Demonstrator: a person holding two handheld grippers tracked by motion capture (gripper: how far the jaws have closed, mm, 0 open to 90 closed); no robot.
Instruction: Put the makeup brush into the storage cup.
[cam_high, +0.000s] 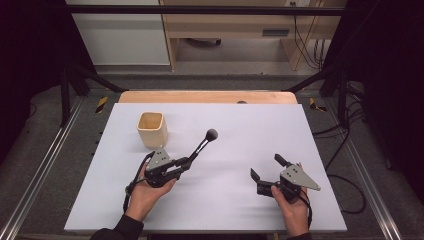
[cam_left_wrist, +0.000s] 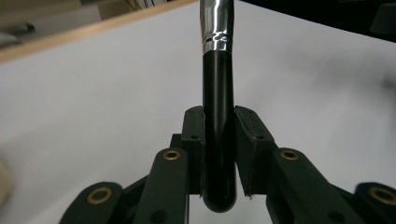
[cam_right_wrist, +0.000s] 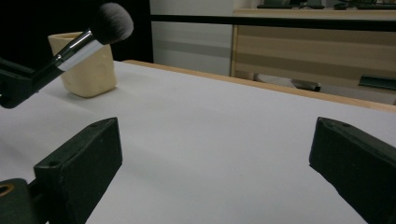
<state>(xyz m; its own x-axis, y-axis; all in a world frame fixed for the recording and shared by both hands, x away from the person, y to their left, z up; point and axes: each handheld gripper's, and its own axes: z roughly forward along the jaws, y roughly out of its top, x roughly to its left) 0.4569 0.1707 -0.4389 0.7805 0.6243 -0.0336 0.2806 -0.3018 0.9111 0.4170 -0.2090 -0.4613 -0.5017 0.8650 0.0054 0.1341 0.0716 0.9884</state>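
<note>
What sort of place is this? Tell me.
Probably a lab recording rig, not a home: a white table inside a black frame, cables on the floor, and handheld tongs, the left gripping a makeup brush.

The high view looks forward and down over the whole table (cam_high: 225, 210). Each gripper view sits low, close above the tabletop; the right gripper view shares the cup (cam_right_wrist: 86, 70) near the far-left corner.

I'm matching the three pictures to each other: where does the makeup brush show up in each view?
High view: makeup brush at centre, rising from the left gripper.
Left gripper view: handle clamped between the jaws, centre.
Right gripper view: upper left, head in front of the cup.
Shared landmark: white tabletop.
</note>
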